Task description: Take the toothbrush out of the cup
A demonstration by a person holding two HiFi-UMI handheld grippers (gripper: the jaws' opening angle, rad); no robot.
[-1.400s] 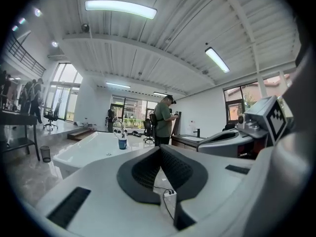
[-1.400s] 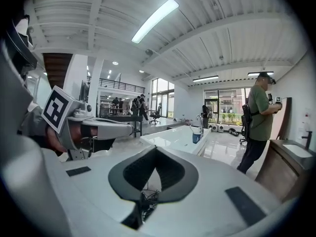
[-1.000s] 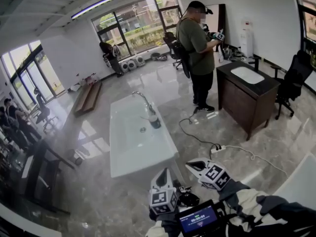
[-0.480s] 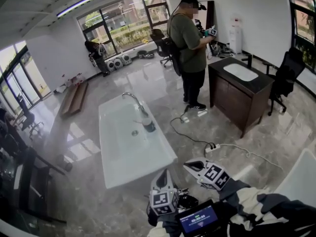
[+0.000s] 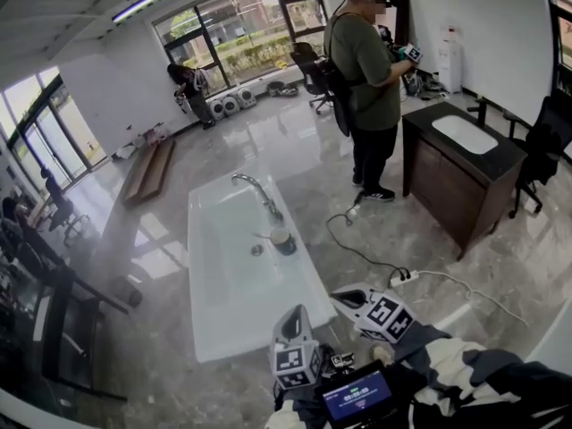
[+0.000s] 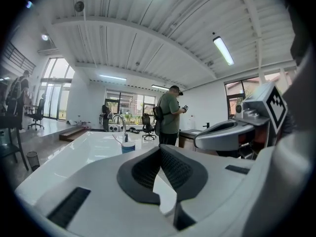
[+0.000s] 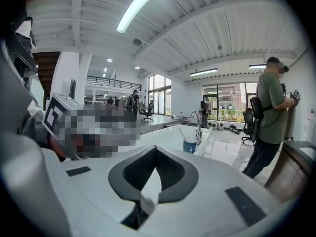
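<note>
A blue cup (image 5: 283,240) stands on the white sink counter (image 5: 223,315) beside the faucet (image 5: 259,192). A toothbrush (image 7: 181,132) leans out of the cup (image 7: 189,145) toward the left. The left gripper view shows the same cup (image 6: 128,146) far ahead on the counter. My left gripper (image 5: 295,318) and right gripper (image 5: 347,298) hang side by side just off the counter's near end, well short of the cup. The jaws of the left gripper (image 6: 159,148) and of the right gripper (image 7: 156,149) are shut, with nothing between them.
A person in a green shirt (image 5: 368,70) stands beside a dark wood vanity (image 5: 465,181) at the right. A power strip and cable (image 5: 402,277) lie on the marble floor. An office chair (image 5: 547,141) is at far right, and dark tables (image 5: 63,320) at left.
Both grippers have moved forward toward the sink counter, whose near end now lies closer to them. Their jaws stayed shut.
</note>
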